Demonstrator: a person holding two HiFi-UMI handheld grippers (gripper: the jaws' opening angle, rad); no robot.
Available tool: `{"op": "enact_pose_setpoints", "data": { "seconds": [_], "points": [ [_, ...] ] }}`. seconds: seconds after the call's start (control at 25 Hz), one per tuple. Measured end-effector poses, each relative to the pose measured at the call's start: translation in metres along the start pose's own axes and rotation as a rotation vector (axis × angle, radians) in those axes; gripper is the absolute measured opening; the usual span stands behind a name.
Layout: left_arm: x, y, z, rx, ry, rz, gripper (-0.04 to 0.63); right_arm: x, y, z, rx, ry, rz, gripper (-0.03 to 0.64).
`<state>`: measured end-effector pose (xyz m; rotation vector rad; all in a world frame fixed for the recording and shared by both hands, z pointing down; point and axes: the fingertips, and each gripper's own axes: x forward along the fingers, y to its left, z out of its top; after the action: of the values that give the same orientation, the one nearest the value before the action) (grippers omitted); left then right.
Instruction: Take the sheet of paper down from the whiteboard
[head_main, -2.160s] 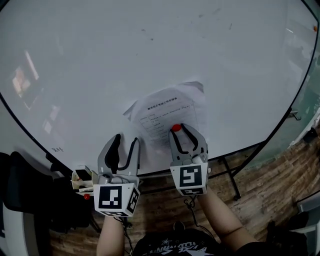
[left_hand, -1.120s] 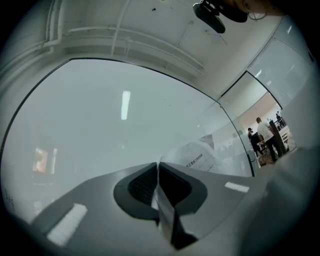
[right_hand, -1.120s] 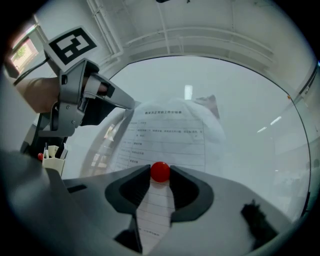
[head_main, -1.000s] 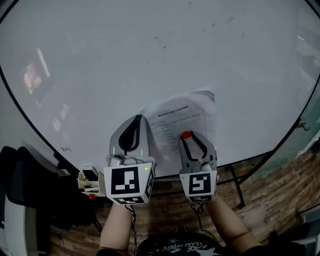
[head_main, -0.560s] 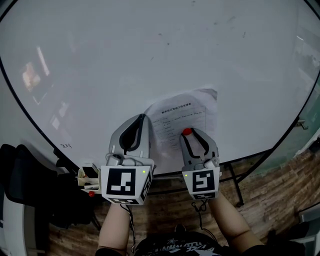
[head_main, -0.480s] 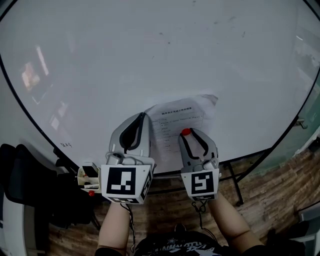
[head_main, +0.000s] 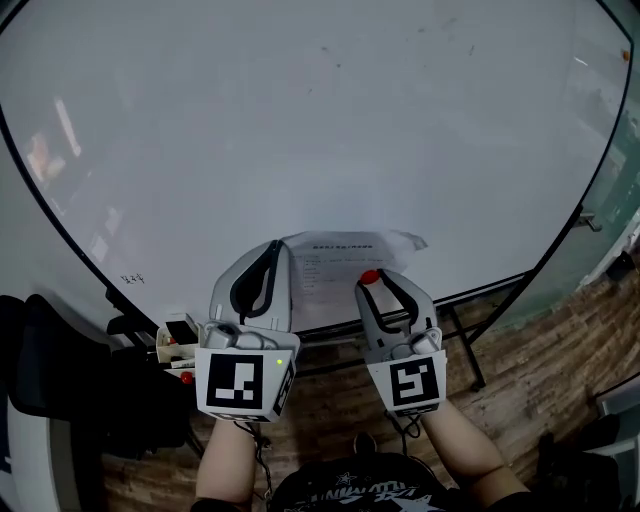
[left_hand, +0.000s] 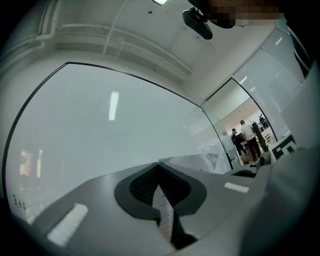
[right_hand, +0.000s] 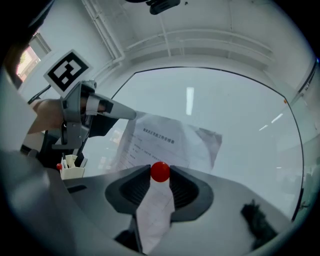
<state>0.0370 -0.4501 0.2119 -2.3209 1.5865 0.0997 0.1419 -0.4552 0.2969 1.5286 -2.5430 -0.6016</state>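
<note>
Side by side, pointing at the whiteboard (head_main: 300, 120), left gripper (head_main: 276, 246) pinches the paper (head_main: 340, 262), right gripper (head_main: 370, 281) clamps the red magnet (right_hand: 160, 171).

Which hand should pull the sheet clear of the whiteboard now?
Left, probably: the left tongs are shut on the sheet at its edge, while the right tongs are occupied holding the red magnet.
</note>
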Motion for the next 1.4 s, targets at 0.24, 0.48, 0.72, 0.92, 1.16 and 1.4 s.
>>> {"op": "enact_pose_setpoints", "data": {
  "seconds": [0.24, 0.48, 0.72, 0.92, 1.16, 1.4],
  "points": [
    [-0.051, 0.02, -0.03, -0.057, 0.085, 0.015, 0.008, -0.024, 0.028, 0.008, 0.01, 0.019, -0.008, 0.13],
    [-0.111, 0.022, -0.046, -0.12, 0.131, -0.034, 0.008, -0.05, 0.067, 0.009, 0.035, 0.056, -0.04, 0.13],
    [-0.164, 0.017, -0.056, -0.154, 0.17, -0.074, 0.008, -0.082, 0.098, 0.019, 0.028, 0.099, -0.084, 0.13],
    [-0.201, 0.027, -0.081, -0.199, 0.223, -0.091, 0.008, -0.11, 0.125, 0.022, 0.0, 0.151, -0.109, 0.13],
    [-0.236, 0.039, -0.105, -0.223, 0.283, -0.101, 0.008, -0.13, 0.145, 0.023, 0.001, 0.187, -0.138, 0.13],
    [-0.265, 0.039, -0.109, -0.242, 0.309, -0.067, 0.008, -0.146, 0.153, 0.03, 0.02, 0.175, -0.117, 0.13]
  ]
}}
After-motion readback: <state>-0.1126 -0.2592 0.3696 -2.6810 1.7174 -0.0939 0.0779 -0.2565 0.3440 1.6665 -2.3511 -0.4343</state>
